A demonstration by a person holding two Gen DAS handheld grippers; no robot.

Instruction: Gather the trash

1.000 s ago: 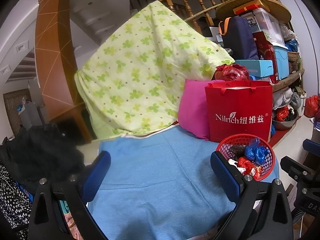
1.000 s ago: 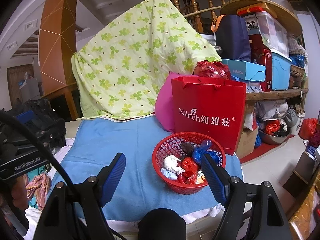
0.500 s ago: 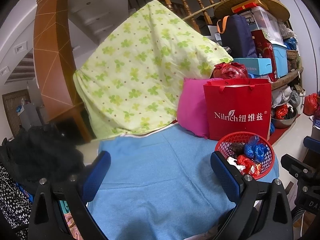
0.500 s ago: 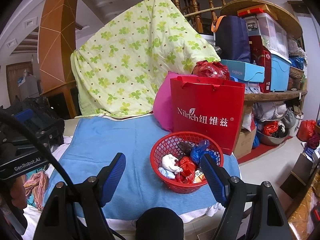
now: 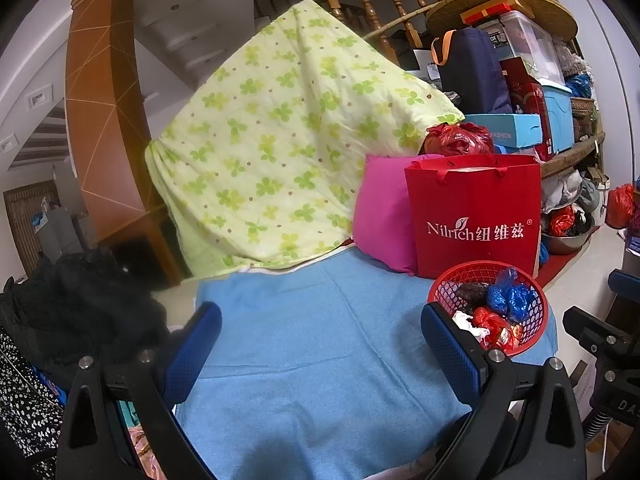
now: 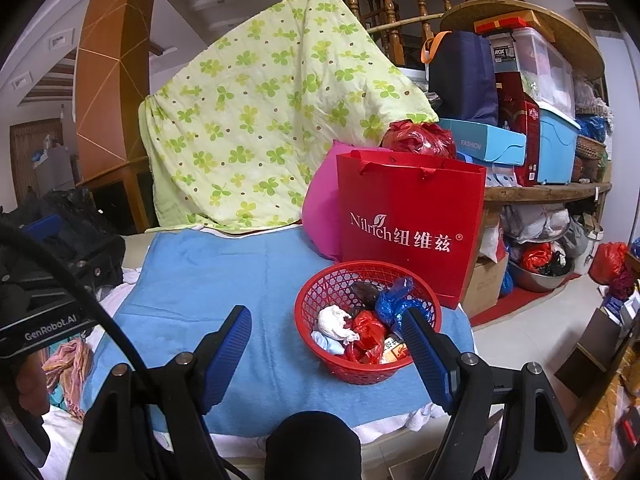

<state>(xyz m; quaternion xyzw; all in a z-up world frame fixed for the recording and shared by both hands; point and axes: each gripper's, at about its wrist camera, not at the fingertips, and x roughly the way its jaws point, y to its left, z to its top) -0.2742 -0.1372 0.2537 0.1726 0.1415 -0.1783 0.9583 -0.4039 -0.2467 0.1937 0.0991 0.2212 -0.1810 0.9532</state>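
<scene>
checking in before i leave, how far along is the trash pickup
Looks nearly finished. The red basket already holds crumpled trash: white, red and blue pieces. Nothing is in hand: left gripper and right gripper are both open and empty. No loose trash shows on the blue cloth.

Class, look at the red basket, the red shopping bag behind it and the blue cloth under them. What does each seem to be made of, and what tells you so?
Basket: likely molded plastic, with an even mesh of holes and a slight sheen.
Shopping bag: probably coated paper or card, with flat stiff sides, sharp folds and printed lettering.
Blue cloth: soft fabric, perhaps towelling, matte and lightly creased.
</scene>
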